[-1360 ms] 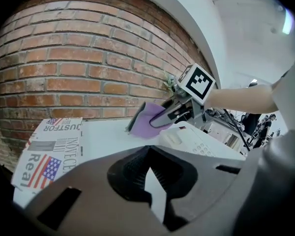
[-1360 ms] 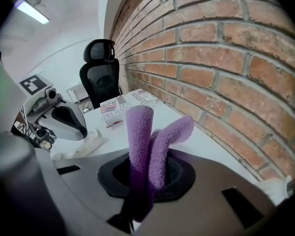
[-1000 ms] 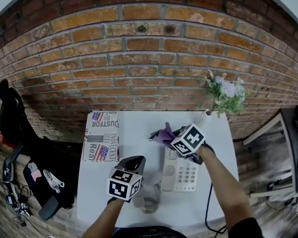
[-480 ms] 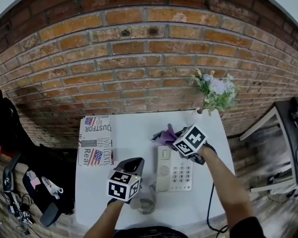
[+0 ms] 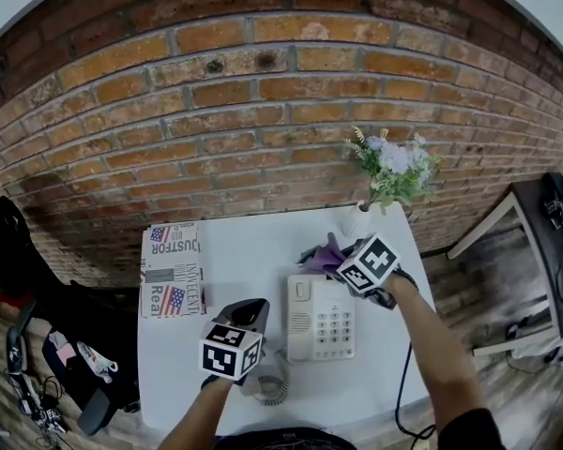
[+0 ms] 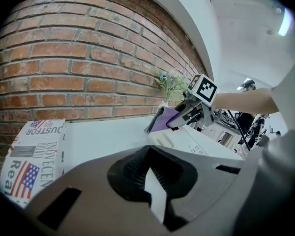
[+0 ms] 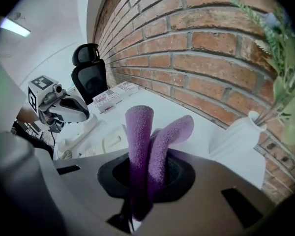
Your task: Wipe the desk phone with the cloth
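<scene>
Two grippers hang over the white table (image 5: 244, 247) by the brick wall.

In the head view, the desk phone (image 5: 330, 322) lies face up near the table's middle. Its left strip is bare where the handset would rest. The right gripper (image 5: 336, 259) sits just past the phone's far edge with the purple cloth (image 5: 319, 251) bunched at its tip, close to the white vase (image 5: 356, 221). The left gripper (image 5: 248, 314) is beside the phone's left side. Beneath it show a pale shape I take for the handset (image 5: 261, 381) and the coiled cord (image 5: 280, 392). A printed box (image 5: 172, 268) lies well off to the left.

The left gripper view shows its jaws drawn nearly together on a thin white sliver. That is most likely the handset, though little of it shows.

The right gripper view shows its jaws clamped on the cloth, with two folds standing up out of them.

I'd say the wipe is only at its start: the cloth is poised at the phone's top edge and the handset is off its rest. Next the cloth must come down onto the casing and be drawn lightly across the keypad toward the person. The left side should hold the cord out of the path.
</scene>
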The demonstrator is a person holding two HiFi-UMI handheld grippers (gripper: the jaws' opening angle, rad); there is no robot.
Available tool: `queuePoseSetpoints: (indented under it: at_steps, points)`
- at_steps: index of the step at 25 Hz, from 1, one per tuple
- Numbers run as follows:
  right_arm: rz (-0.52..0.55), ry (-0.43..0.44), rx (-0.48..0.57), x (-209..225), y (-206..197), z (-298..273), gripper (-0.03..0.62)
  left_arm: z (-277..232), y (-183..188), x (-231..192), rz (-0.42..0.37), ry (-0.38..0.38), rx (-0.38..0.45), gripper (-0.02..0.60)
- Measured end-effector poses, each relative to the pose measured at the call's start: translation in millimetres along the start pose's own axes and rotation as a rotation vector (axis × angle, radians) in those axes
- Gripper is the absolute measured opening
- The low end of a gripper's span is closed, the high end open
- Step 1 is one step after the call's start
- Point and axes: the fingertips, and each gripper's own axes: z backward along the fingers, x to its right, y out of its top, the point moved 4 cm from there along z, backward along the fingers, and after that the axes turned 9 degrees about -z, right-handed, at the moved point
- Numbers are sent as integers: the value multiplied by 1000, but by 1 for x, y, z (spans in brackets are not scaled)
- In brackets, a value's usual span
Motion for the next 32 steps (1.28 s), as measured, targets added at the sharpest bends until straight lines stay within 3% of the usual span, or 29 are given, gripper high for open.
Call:
queuePoseSetpoints:
  at_steps: [11,17,23,32]
  points:
    - [-50,-69,32,21,-23,24,49,2,4,10,-16,4,1,5]
    - [-74,-159,141,24,-28,59,49,11,9,17,-19,25,14,5]
    - [-98,-148,268,1,-40,97,49,25,17,35,-27,53,40,5]
    - [-42,-181,380,-49,-78,145,49,58,23,78,-35,98,87,5]
